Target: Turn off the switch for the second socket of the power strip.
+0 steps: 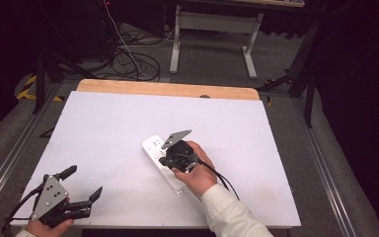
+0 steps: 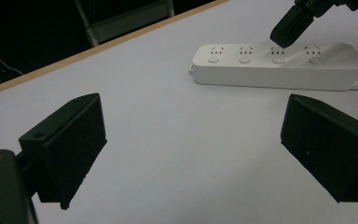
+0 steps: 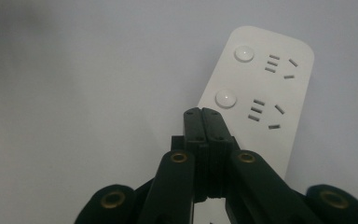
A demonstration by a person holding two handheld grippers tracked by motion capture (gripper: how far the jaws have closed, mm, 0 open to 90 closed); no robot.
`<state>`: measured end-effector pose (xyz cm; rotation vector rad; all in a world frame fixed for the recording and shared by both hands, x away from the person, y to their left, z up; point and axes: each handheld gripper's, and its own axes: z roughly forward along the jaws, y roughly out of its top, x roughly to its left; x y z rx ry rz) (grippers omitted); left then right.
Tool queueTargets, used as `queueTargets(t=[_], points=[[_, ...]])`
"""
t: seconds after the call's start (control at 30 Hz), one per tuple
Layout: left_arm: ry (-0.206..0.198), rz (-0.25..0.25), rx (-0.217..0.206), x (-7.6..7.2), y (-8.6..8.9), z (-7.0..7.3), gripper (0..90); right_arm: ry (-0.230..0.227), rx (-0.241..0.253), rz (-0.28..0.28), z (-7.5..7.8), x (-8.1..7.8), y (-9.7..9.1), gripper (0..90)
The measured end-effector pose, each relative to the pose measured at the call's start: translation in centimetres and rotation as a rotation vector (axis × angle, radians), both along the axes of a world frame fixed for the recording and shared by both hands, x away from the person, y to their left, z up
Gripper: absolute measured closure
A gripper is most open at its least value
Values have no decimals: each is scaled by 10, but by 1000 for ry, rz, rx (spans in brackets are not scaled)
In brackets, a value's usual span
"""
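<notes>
White table top point(image 1: 128, 128) w/ a wood strip along its far edge sits in a dark room; grey floor behind, w/ cables point(image 1: 128, 59) and the legs of a 2nd table point(image 1: 212, 29).

Power strip point(image 1: 154, 148), white, lies near the middle of the top, slightly right of centre, long axis running from far-left to near-right in the high view. Left gripper view shows 4 outlets on it, each w/ a round button point(image 2: 244, 59) beside it, and a cord end at its right.

Right gripper point(image 1: 167, 159), held in the person's right hand point(image 1: 197, 173), is above the strip w/ jaws pressed together, nothing between them. In the right gripper view the closed tip point(image 3: 204, 114) sits just below the 2nd button point(image 3: 226, 98) from the strip's end; in the left gripper view it comes down at the 3rd button from the left. Actual contact: can't tell.

Left gripper point(image 1: 85, 183), in the left hand point(image 1: 49, 228), is at the near-left corner of the top, well apart from the strip, jaws wide apart and empty, pointing toward the strip.
</notes>
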<state>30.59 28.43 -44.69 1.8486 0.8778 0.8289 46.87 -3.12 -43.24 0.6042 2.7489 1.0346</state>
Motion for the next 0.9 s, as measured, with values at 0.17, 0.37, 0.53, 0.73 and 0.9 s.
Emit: queueTargets(t=[0.17, 0.37, 0.53, 0.73, 0.9], points=[[0, 0, 2, 0, 0, 0, 73, -15, -21, 2, -6, 0, 2, 900], [-2, 0, 4, 0, 0, 0, 73, -19, -24, -4, -10, 0, 2, 900], [-2, 3, 5, 0, 0, 0, 73, -35, -36, -14, -12, -1, 2, 900], [4, 0, 4, 0, -1, 0, 73, -41, -44, -12, -14, -3, 3, 900], [3, 3, 6, 0, -1, 0, 73, -53, -48, -14, -15, -4, 3, 900]])
